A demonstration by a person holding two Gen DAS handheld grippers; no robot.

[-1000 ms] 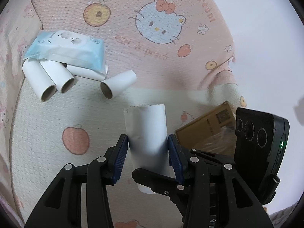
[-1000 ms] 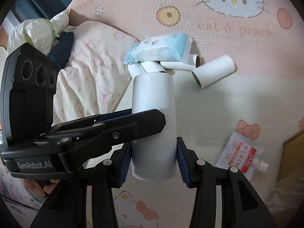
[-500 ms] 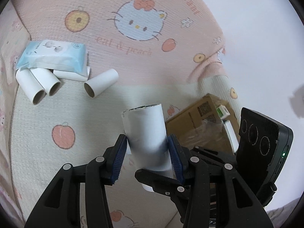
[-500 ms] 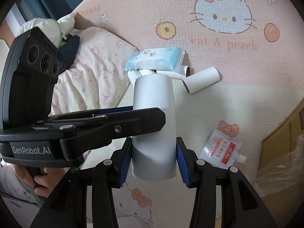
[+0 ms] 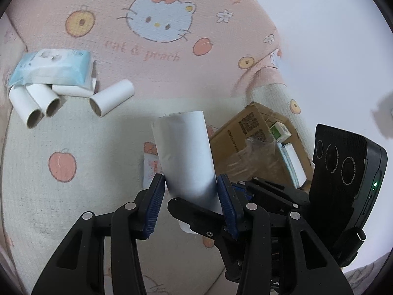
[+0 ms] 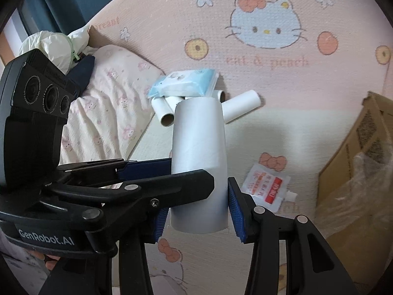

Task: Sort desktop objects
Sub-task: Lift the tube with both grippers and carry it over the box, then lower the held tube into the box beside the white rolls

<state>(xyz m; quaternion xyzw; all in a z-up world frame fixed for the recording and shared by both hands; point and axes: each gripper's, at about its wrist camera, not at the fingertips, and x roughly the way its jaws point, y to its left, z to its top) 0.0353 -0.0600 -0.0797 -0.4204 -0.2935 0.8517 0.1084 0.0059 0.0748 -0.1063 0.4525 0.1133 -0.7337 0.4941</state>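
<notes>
While both tools meet on one white paper tube (image 5: 185, 157), the tube is raised above the patterned mat (image 5: 73, 221), standing roughly upright and tilted slightly; the left tool (image 5: 190, 191) is clenched on its lower part, blue pads (image 5: 157, 196) pressed against both sides; in the right wrist view the same tube (image 6: 199, 152) sits between the right tool's (image 6: 197, 209) blue pads (image 6: 234, 211), the left pad touching, the right pad at or just off the wall, so I cannot tell whether that tool truly grips; the left tool's black finger crosses in front of the tube there. Behind the tube, near the mat's pink half, lies a blue wipes pack (image 5: 52, 66) resting on a cluster of empty white cores (image 5: 34, 103), with one further core (image 5: 111, 100) lying just beside them, apart from the pack. A small red-and-white sachet (image 6: 266, 188) lies flat on the mat, below and to the right of the tube in the right view, partly hidden behind the tube in the left view. A cardboard box (image 5: 248, 132) with crumpled clear plastic (image 5: 255, 157) sits at the mat's right edge; small white cartons show inside it. A floral bedding fold (image 6: 108, 113) borders the mat at left.
</notes>
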